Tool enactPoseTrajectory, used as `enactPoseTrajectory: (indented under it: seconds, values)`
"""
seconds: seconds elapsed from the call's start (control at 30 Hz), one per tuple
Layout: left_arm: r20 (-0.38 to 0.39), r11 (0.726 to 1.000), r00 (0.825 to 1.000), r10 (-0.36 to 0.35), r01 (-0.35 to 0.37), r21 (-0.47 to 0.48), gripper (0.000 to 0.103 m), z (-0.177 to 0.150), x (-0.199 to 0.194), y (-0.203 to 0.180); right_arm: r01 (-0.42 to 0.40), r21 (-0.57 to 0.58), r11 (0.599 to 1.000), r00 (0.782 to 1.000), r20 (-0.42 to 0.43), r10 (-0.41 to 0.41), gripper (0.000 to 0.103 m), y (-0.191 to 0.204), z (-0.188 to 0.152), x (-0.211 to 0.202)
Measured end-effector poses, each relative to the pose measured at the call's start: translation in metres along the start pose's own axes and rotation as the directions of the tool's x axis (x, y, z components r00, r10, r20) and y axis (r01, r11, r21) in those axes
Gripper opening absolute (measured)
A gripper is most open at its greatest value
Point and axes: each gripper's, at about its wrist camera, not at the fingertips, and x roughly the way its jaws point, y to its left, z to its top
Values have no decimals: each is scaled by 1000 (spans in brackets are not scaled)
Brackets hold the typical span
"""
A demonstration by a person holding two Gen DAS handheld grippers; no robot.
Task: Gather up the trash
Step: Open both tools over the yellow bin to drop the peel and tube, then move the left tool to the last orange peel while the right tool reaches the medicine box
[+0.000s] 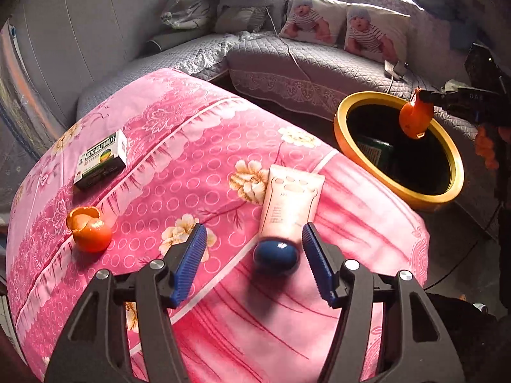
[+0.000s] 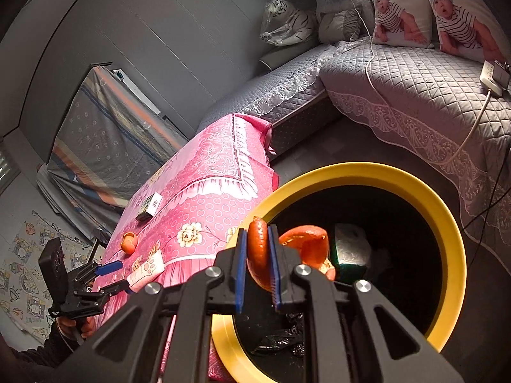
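A: Where's the curled orange peel piece (image 2: pixel 258 252) rn?

B: Pinched betw. the blue pads of the right tongs (image 2: pixel 258 266), hanging over the round yellow-rimmed black bin (image 2: pixel 447 223). Not dropped yet. Something green and a crumpled pale wrapper already sit inside w/ black bag scraps, so I'd say part is done.

A: Left side?

B: Left tongs (image 1: pixel 254 249) gape wide, empty, around the blue-capped pink cream tube (image 1: pixel 289 201) lying on the pink floral-covered counter (image 1: pixel 191 146). Not touching it, far as I can tell.

A: What's left?

B: Tube, the second orange peel shell (image 1: pixel 89 231) and the small green-white cardboard box (image 1: pixel 100 161), all on the counter. Roughly halfway, imo.
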Motion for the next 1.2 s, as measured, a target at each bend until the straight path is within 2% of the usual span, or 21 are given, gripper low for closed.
enactPoseTrajectory:
  seconds: [0.2,0.23,0.27,0.37,0.43,0.5,0.6,0.83,0.9,0.93,0.97,1.0,1.03,1.1,1.2]
  values:
    - [-32,997,997,-69,70,31,58,0,16,-7,-2,-15,1000,1000,-6,2,12,12,4,3]
    - [-39,997,997,-67,69,47,55,1,19,-12,-2,-22,1000,1000,-9,2,12,14,4,3]
    - [-46,996,997,-61,63,55,45,2,23,-14,-1,-29,1000,1000,-12,1,12,16,4,4]
    - [-42,994,994,-99,100,34,36,8,29,-11,-8,-28,1000,1000,-13,8,12,18,6,5]
    - [-16,996,996,-92,92,20,34,13,26,-10,-11,-24,1000,1000,-10,11,12,18,6,5]
    - [29,992,992,-123,122,29,34,22,16,-15,-7,-27,1000,1000,-7,7,12,16,6,4]
    - [82,989,988,-130,123,85,34,45,0,-37,1,-21,1000,1000,2,-1,12,11,7,1]
    - [126,957,960,-249,224,185,34,109,5,-119,49,21,999,999,22,-49,12,-4,8,-7]
    - [122,949,952,-280,256,184,36,121,12,-138,83,28,996,996,26,-84,13,-8,8,-9]
    - [126,953,952,-278,256,164,38,123,15,-143,118,37,992,992,33,-119,17,-11,8,-11]
    - [129,958,954,-269,252,137,58,125,18,-145,148,57,987,987,55,-151,22,-16,8,-15]
    - [142,963,955,-262,249,106,83,125,19,-143,169,80,982,982,76,-175,35,-21,8,-21]
    - [169,968,953,-251,241,77,89,123,17,-139,185,97,978,975,104,-195,49,-25,7,-29]
    - [204,975,953,-222,218,43,91,118,11,-128,228,117,967,956,164,-245,60,-32,7,-45]
    - [260,989,957,-130,142,-29,95,108,0,-100,242,116,963,945,195,-261,63,-37,7,-57]
